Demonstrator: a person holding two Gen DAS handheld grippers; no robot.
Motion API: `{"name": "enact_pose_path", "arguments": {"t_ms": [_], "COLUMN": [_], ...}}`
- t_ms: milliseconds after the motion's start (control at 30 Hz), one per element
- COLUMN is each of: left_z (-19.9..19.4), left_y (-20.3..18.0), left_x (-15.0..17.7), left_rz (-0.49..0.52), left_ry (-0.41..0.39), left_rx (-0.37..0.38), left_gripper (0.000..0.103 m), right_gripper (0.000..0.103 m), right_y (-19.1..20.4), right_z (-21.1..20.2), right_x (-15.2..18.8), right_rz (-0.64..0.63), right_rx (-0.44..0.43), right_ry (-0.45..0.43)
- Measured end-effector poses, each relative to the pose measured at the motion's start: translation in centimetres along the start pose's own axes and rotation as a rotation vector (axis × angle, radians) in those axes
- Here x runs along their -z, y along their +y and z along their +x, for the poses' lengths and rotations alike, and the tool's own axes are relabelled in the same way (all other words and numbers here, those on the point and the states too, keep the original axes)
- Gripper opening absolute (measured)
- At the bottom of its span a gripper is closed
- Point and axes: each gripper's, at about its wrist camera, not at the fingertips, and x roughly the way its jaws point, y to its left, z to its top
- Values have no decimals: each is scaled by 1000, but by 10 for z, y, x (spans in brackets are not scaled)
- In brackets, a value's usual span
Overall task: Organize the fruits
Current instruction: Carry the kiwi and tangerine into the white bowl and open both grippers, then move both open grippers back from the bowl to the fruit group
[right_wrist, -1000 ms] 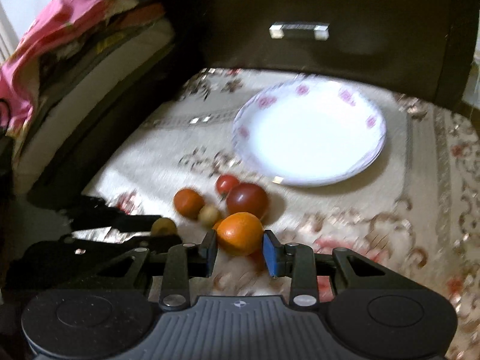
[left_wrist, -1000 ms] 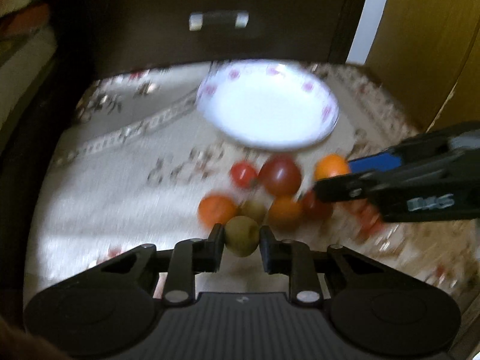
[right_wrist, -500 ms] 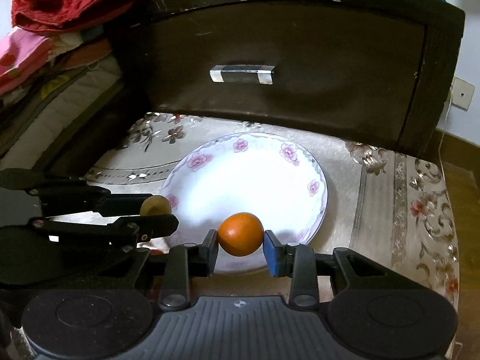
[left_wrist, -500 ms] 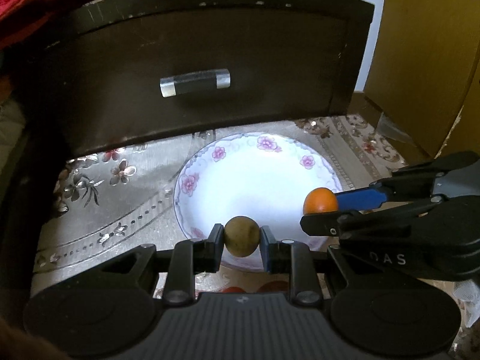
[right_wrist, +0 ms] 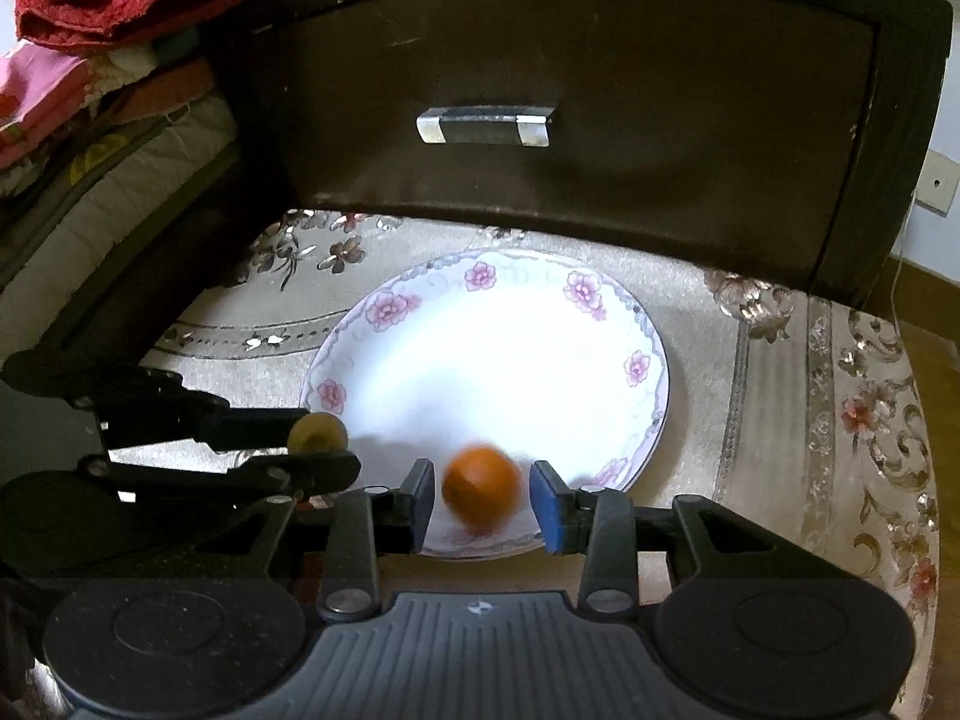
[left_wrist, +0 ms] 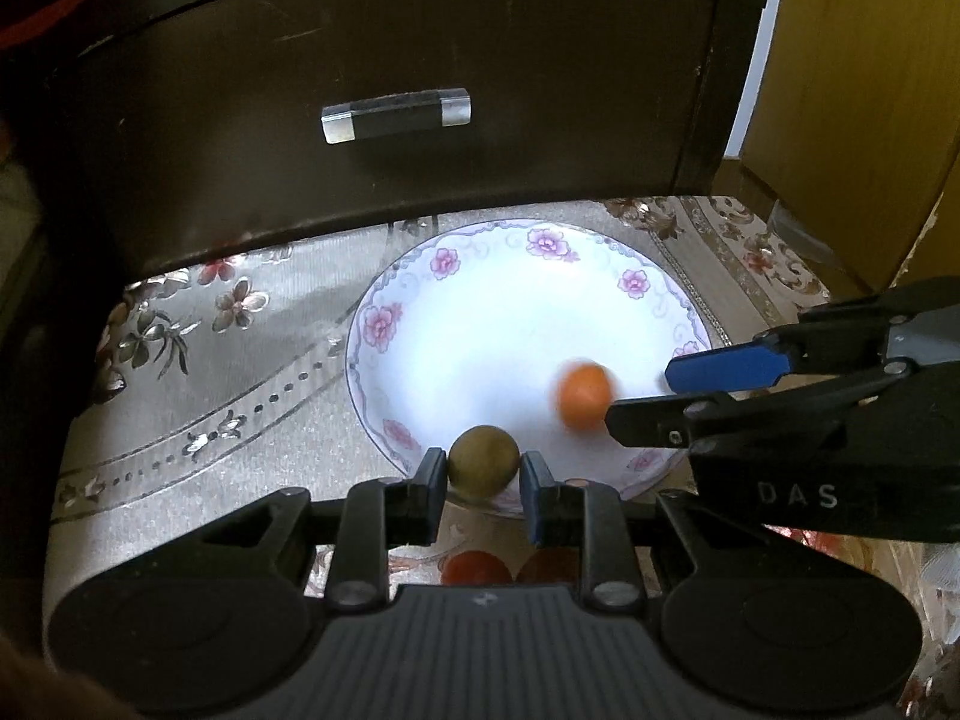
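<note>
Floral cloth covers the worktop (right_wrist: 780, 420). Right hand-held gripper (right_wrist: 483, 495) is spread, its blurred orange (right_wrist: 480, 492) loose over the plate (right_wrist: 651, 354); left hand-held gripper (left_wrist: 483, 471) pinches a greenish fruit (left_wrist: 483, 461). Rolling off the rim seems the risk.

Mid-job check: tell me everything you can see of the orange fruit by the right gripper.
The small round orange fruit is smooth-skinned and motion-blurred in both views. It sits between the open jaws of the right gripper, with gaps on both sides, over the near rim of the white flower-patterned plate. Whether it already touches the plate cannot be told.
</note>
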Motion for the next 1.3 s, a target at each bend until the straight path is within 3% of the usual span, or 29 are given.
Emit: {"name": "enact_pose_path", "arguments": {"t_ms": [1167,1300], "left_z": [-31,-37], "left_y": [4,7], "left_x": [9,15], "left_rz": [6,17], "left_ry": [13,19], "left_rx": [35,53], "left_gripper": [34,37], "right_gripper": [41,47], "right_y": [14,16], "right_z": [-24,-28], "right_x": [14,19], "right_rz": [-2,-12], "right_rx": [-60,-78], "right_ry": [9,19]}}
